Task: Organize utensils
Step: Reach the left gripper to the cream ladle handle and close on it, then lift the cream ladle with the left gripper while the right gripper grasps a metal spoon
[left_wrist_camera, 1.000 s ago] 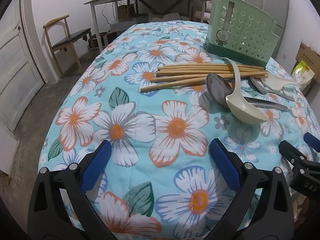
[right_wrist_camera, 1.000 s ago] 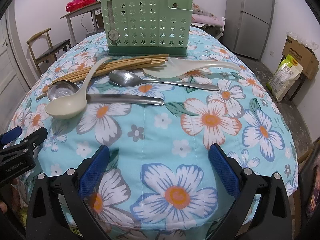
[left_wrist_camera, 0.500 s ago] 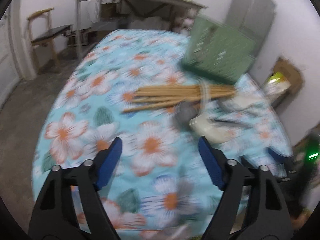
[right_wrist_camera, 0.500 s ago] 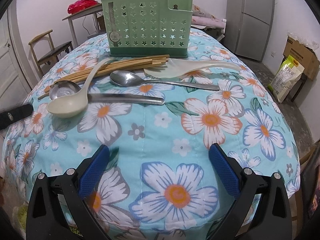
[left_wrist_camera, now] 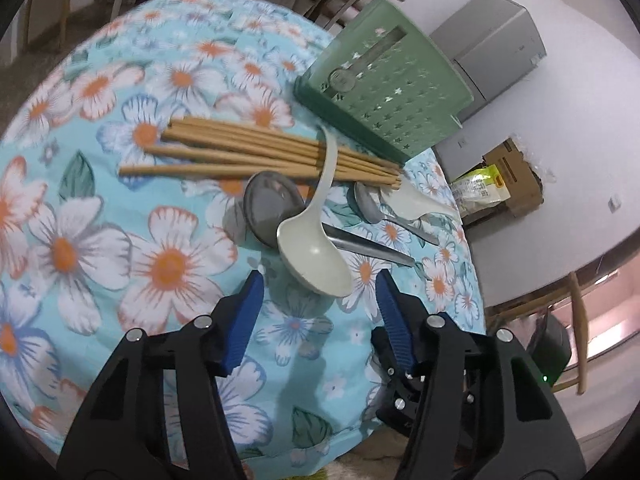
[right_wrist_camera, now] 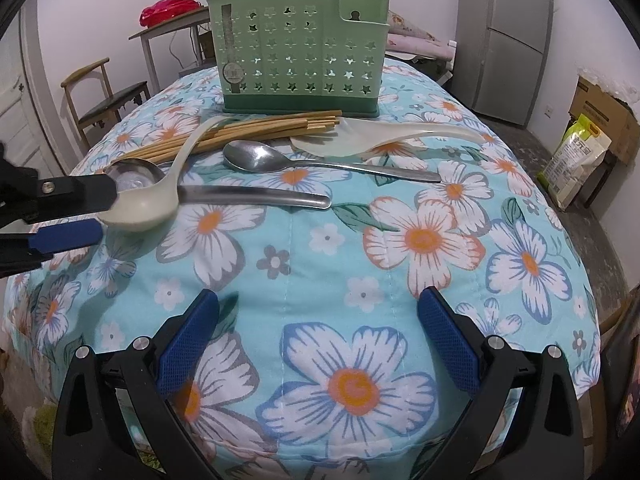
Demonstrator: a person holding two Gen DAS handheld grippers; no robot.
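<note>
The cream ladle [left_wrist_camera: 316, 256] lay on the flowered tablecloth [left_wrist_camera: 172, 260], its bowl nearest the table's edge and its handle crossing the bundle of chopsticks [left_wrist_camera: 260, 156], with a steel ladle [left_wrist_camera: 272, 204] partly under it. The left gripper [left_wrist_camera: 320, 300] was closing around the cream bowl, pads not yet pressing, as far as I could tell. The right wrist view showed that gripper from the side, one finger across the bowl's rim. It also showed the steel spoon [right_wrist_camera: 256, 156], the pale rice paddle [right_wrist_camera: 360, 140] and the green holder [right_wrist_camera: 298, 52] standing behind them. The right gripper [right_wrist_camera: 318, 336] hung spread wide and empty above the cloth.
</note>
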